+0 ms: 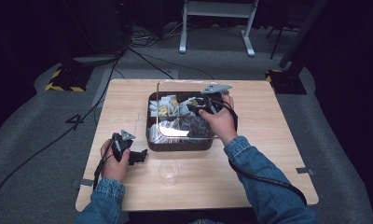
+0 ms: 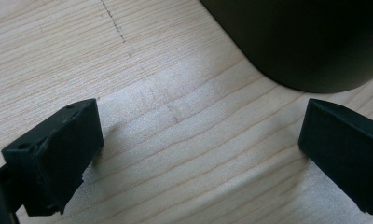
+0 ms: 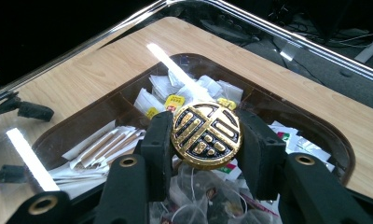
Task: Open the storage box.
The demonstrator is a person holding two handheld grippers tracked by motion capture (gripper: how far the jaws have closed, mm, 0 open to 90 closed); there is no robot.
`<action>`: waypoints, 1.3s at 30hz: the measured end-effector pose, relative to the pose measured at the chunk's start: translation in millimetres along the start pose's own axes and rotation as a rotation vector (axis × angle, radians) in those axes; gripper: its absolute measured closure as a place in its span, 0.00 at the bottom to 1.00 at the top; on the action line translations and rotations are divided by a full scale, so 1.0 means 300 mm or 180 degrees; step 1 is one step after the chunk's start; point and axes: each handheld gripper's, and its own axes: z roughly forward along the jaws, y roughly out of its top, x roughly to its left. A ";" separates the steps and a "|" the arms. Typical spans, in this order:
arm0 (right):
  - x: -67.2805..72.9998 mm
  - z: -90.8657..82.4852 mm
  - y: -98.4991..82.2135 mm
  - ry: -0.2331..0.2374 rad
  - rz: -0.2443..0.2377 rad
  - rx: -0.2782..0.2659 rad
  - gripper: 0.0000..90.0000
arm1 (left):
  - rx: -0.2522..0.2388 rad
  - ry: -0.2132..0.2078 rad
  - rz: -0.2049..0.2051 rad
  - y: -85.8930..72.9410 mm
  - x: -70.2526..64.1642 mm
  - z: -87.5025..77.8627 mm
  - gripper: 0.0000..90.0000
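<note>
A dark brown box [image 1: 180, 145] of sachets and tea bags [image 3: 105, 144] sits mid-table under a clear lid with a chrome rim [image 3: 278, 32]. A round gold-and-black knob [image 3: 206, 135] stands on the lid, and my right gripper [image 3: 205, 137] is shut on it from both sides. From the high view that gripper [image 1: 199, 105] hovers over the box's far right part. My left gripper [image 1: 140, 156] rests low on the table just left of the box's near corner, jaws wide apart. In its own view the left gripper [image 2: 198, 154] has bare wood between its jaws, with the box wall [image 2: 306, 42] ahead.
A clear plastic cup [image 1: 169, 171] stands upright on the wooden table [image 1: 268, 154] in front of the box. Cables trail from both grippers over the near edge. Beyond the table lie grey floor, cables and stand legs [image 1: 217, 28].
</note>
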 end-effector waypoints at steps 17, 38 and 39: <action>-0.095 -0.212 -0.076 -0.0136 0.0086 -0.0085 0.65 | -0.0001 0.0000 0.0000 0.000 0.000 0.000 0.00; -0.268 -0.432 -0.261 -0.0522 0.0154 -0.0098 0.65 | 0.0002 -0.0012 0.0006 0.000 0.001 0.001 0.00; -0.273 -0.438 -0.268 -0.0536 0.0154 -0.0094 0.65 | 0.0002 -0.0012 0.0006 0.000 0.001 0.001 0.00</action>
